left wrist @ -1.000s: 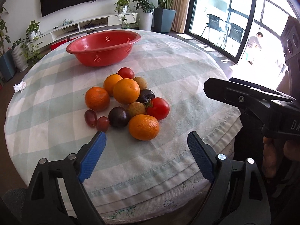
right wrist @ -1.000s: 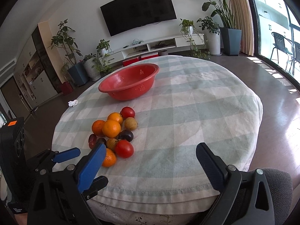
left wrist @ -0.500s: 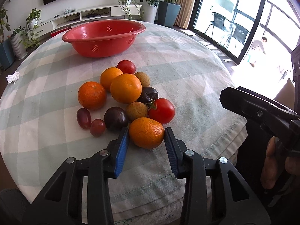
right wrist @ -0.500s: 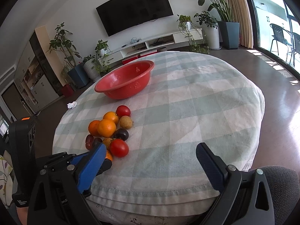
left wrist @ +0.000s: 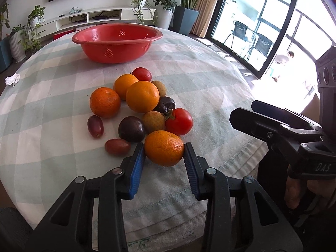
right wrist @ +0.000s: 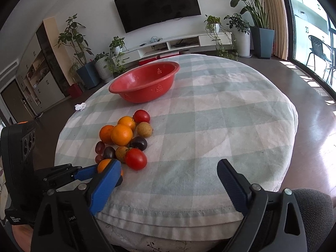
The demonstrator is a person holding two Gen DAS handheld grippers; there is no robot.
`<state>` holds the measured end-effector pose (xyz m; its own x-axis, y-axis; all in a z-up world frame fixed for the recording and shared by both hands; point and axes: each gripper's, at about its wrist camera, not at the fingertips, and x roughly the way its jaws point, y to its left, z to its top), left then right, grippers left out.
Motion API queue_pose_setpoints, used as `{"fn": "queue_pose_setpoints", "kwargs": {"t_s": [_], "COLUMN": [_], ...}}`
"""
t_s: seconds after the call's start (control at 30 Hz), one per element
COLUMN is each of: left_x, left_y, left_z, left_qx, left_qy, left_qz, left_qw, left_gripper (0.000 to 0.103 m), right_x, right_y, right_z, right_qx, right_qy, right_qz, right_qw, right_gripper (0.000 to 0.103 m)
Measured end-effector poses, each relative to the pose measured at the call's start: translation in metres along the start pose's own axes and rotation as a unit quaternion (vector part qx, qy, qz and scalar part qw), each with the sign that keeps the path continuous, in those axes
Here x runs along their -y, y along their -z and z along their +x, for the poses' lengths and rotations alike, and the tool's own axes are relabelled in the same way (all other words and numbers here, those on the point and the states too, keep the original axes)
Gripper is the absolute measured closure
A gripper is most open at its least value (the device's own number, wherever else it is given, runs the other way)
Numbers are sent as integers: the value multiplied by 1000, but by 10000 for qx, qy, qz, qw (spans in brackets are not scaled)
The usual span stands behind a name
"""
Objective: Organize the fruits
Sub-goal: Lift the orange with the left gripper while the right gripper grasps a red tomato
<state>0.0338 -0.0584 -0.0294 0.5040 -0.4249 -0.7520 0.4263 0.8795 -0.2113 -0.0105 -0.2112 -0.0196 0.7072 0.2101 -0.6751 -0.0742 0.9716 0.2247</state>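
A pile of several fruits lies on the checked tablecloth: oranges, red tomatoes, dark plums, brownish fruits and small red ones. My left gripper is shut on the nearest orange, which rests on the cloth at the pile's front; both blue pads touch its sides. It also shows in the right wrist view, partly hidden by my right finger. My right gripper is open and empty over the table's near edge, right of the pile. A red colander bowl stands empty at the far side.
A red tomato and a dark plum lie just behind the held orange, a small red fruit to its left. The right gripper's body is at the table's right edge. A crumpled tissue lies at far left.
My left gripper moved forward to the pile and closed from wide open onto the nearest orange. My right gripper stayed open and barely moved.
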Motion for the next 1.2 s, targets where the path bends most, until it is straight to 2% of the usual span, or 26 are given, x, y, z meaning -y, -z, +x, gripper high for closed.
{"fn": "queue_pose_setpoints", "kwargs": {"t_s": [0.23, 0.47, 0.6, 0.83, 0.93, 1.0, 1.2], "left_x": [-28, -50, -52, -61, -61, -62, -64], "left_y": [20, 35, 37, 40, 41, 41, 41], "left_z": [-23, -41, -45, -45, -44, -44, -42], "left_qx": [145, 389, 468, 514, 495, 494, 490], "left_qy": [104, 355, 459, 521, 528, 535, 532], "left_qz": [-337, -566, -591, -817, -842, -870, -918], "left_qw": [9993, 9970, 9961, 9940, 9938, 9935, 9932], "left_gripper": [68, 68, 68, 68, 68, 68, 68], "right_x": [-24, -37, -44, -55, -58, -60, -61], "right_y": [-7, -12, -9, -9, -12, -13, -12], "right_z": [19, 53, 66, 80, 83, 84, 83], "right_qx": [-332, -1009, -1263, -1385, -1417, -1435, -1429], "right_qy": [-24, -47, -97, -223, -304, -341, -419], "right_qz": [-674, -1306, -1588, -1995, -2075, -2147, -2206], "right_qw": [9972, 9863, 9792, 9698, 9675, 9655, 9639], "right_gripper": [13, 30, 36, 43, 50, 58, 68]}}
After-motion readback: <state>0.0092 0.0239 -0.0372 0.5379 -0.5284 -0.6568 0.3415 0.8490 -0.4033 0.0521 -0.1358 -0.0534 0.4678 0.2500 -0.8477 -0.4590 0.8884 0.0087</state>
